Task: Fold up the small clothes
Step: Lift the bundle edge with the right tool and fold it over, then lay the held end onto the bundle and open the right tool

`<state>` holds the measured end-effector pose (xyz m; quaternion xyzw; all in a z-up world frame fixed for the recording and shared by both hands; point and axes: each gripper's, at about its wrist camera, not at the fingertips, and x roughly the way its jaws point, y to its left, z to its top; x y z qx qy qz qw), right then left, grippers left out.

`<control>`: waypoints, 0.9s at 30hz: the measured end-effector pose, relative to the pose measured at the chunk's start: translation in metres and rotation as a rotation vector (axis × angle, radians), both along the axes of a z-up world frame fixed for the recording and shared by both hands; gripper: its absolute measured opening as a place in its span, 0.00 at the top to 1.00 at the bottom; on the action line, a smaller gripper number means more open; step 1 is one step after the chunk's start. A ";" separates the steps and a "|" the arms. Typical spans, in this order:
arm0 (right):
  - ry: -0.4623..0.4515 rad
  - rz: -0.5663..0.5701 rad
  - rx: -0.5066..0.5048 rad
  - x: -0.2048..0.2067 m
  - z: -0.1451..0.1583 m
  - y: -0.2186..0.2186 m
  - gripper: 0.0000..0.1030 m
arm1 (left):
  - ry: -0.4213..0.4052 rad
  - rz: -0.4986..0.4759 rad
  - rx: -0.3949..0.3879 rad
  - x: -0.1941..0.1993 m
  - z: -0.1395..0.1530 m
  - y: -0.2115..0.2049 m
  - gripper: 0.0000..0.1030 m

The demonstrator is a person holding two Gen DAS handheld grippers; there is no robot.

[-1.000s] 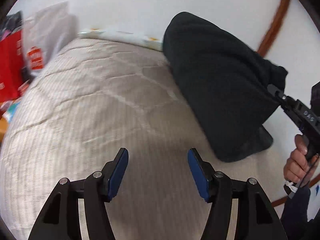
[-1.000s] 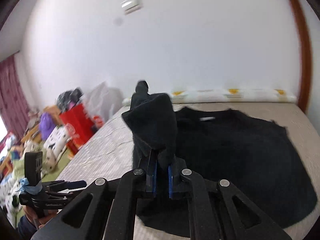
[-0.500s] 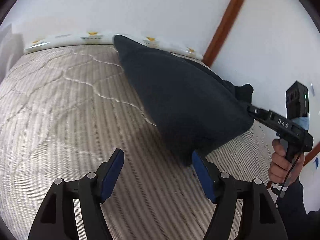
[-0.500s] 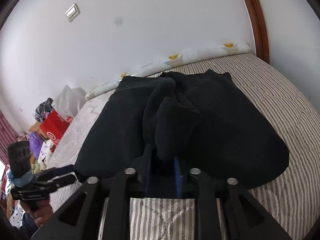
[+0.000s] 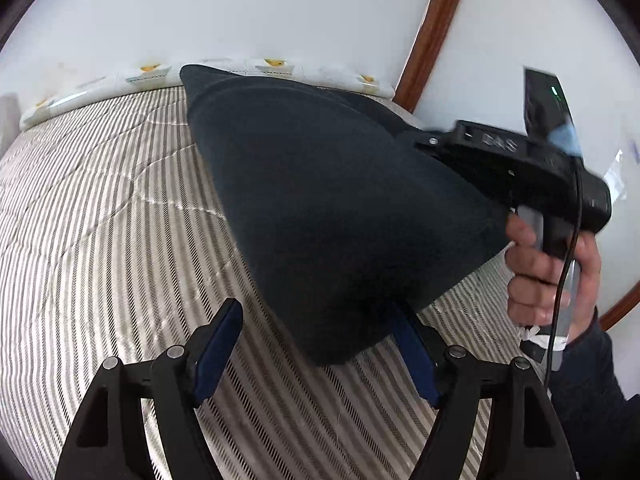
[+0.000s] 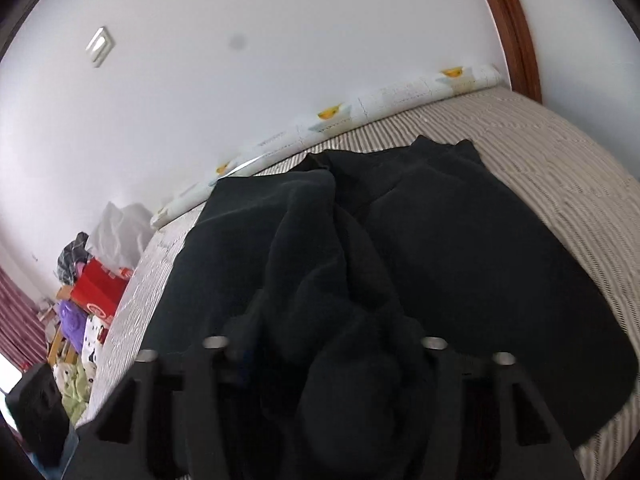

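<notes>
A striped, quilted bed [image 5: 100, 208] fills most of both views, with a black garment [image 5: 332, 208] spread across it near a duck-print cushion [image 6: 400, 96] along the white wall. The right tongs [image 6: 320, 364] lie buried in a bunched fold of the dark cloth, so their grip cannot be made out. The left tongs [image 5: 316, 344] stand wide apart just above the mattress, the garment's lifted lower edge hanging over the right pad.

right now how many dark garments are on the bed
1: a single dark garment draped on the striped bed, bunched at the right gripper. Its folds may hide something underneath.
</notes>
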<state>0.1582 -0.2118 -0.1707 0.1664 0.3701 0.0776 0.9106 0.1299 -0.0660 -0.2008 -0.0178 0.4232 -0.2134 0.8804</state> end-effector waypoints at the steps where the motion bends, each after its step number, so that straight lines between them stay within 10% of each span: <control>1: 0.005 -0.001 0.010 0.005 -0.001 0.000 0.79 | -0.002 0.006 0.019 0.002 -0.001 -0.004 0.28; 11: -0.236 -0.134 -0.155 -0.032 0.056 -0.049 0.84 | -0.034 -0.033 0.064 0.016 0.001 -0.027 0.28; 21: -0.120 -0.214 -0.171 -0.056 0.019 -0.100 0.83 | -0.050 -0.029 0.039 0.022 0.007 -0.044 0.30; 27: -0.084 -0.228 -0.230 -0.065 0.023 -0.097 0.62 | -0.050 -0.010 0.028 0.031 0.007 -0.049 0.37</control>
